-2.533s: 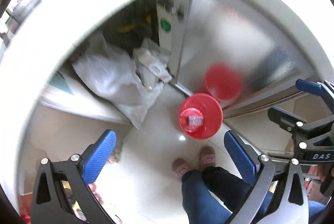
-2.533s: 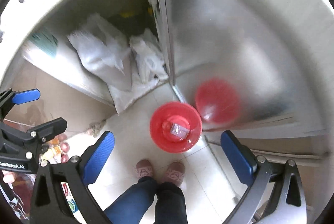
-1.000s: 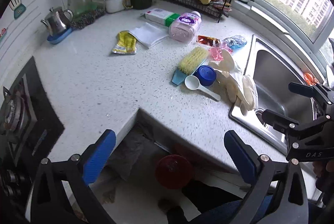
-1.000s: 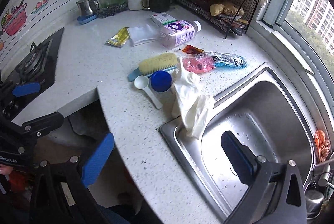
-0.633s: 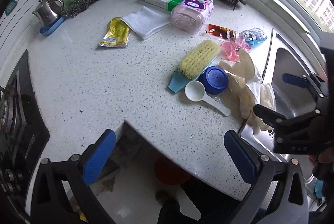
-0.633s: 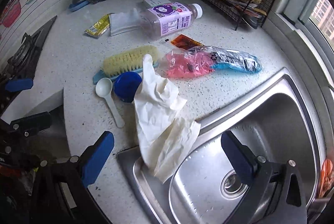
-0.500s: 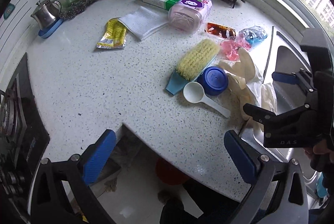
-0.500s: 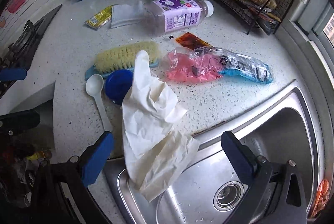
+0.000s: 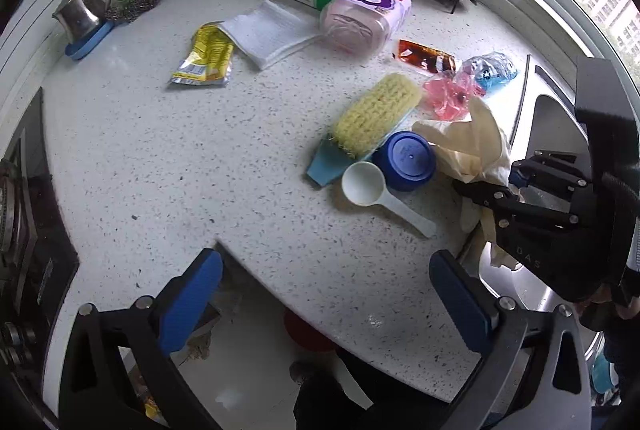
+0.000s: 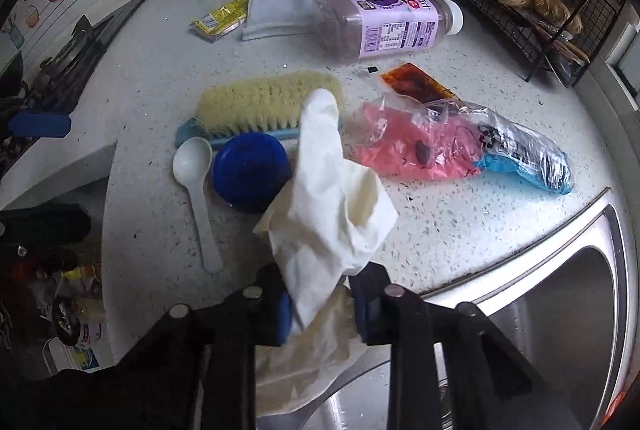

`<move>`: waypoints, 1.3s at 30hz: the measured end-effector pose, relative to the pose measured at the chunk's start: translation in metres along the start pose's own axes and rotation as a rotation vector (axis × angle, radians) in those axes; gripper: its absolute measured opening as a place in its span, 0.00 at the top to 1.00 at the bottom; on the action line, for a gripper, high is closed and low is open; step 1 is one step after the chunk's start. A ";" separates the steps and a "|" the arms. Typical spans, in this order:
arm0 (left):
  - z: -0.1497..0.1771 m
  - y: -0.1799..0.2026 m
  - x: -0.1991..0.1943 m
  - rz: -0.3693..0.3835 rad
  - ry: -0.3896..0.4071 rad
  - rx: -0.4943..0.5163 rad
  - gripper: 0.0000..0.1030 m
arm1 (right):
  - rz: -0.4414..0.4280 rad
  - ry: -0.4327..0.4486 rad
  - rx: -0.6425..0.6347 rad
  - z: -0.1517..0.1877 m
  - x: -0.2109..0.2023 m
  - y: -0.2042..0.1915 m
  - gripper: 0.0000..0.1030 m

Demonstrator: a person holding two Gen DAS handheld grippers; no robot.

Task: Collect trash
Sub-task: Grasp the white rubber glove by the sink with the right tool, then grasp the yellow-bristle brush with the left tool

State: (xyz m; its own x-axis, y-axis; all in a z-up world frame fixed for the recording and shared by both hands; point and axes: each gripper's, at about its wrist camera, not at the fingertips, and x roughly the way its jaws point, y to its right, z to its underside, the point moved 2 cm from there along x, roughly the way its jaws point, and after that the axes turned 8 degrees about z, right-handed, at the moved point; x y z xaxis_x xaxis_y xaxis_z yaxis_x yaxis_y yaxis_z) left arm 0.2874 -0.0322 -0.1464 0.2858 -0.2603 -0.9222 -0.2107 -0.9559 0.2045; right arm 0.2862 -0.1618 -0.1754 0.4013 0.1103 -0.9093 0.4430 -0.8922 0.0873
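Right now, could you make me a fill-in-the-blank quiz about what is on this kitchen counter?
1. The right gripper is closing on a cream-coloured ____.
2. The white scoop lies beside a round lid coloured ____.
3. The purple-labelled bottle is lying on its ____.
4. The left gripper is ____.

Missing words: glove; blue; side; open

A matt, speckled stone-look counter [image 10: 460, 230] is seen. Brushed steel forms the sink [image 10: 560, 294]. A crinkled rubbery glove [image 10: 332, 205] lies just ahead of the claw.
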 end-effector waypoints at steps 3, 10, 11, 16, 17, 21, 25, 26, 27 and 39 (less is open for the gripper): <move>-0.009 0.005 -0.002 -0.007 0.012 0.026 0.00 | -0.012 -0.015 0.018 -0.001 0.000 0.003 0.91; -0.032 0.017 0.004 -0.043 -0.003 0.125 0.00 | -0.047 0.014 0.151 0.009 -0.021 0.026 0.94; -0.035 0.018 0.006 -0.042 -0.006 0.135 0.00 | -0.046 0.023 0.164 0.010 -0.025 0.029 0.94; -0.055 0.024 0.014 -0.012 -0.017 0.197 0.00 | -0.045 0.033 0.215 0.020 -0.036 0.044 0.94; -0.061 0.025 0.017 -0.025 -0.019 0.222 0.00 | -0.048 0.030 0.223 0.021 -0.036 0.047 0.94; -0.081 0.029 0.027 -0.012 -0.032 0.292 0.00 | -0.046 0.021 0.239 0.023 -0.036 0.062 0.94; -0.096 0.031 0.045 -0.025 -0.055 0.330 0.00 | -0.055 0.011 0.253 0.010 -0.023 0.059 0.94; -0.100 0.031 0.052 -0.020 -0.064 0.331 0.00 | -0.058 0.009 0.256 0.008 -0.021 0.060 0.94; -0.103 0.031 0.057 -0.015 -0.074 0.333 0.00 | -0.061 0.009 0.258 0.005 -0.020 0.060 0.94; -0.125 0.028 0.104 0.018 -0.141 0.363 0.07 | -0.095 -0.026 0.286 -0.011 0.003 0.074 0.94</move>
State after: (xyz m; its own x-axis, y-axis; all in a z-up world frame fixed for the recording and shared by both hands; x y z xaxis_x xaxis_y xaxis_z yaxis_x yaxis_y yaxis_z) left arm 0.4286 -0.1035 -0.1958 0.1536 -0.2312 -0.9607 -0.5387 -0.8347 0.1147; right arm 0.3288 -0.2229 -0.1670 0.3460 0.1915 -0.9185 0.2328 -0.9659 -0.1137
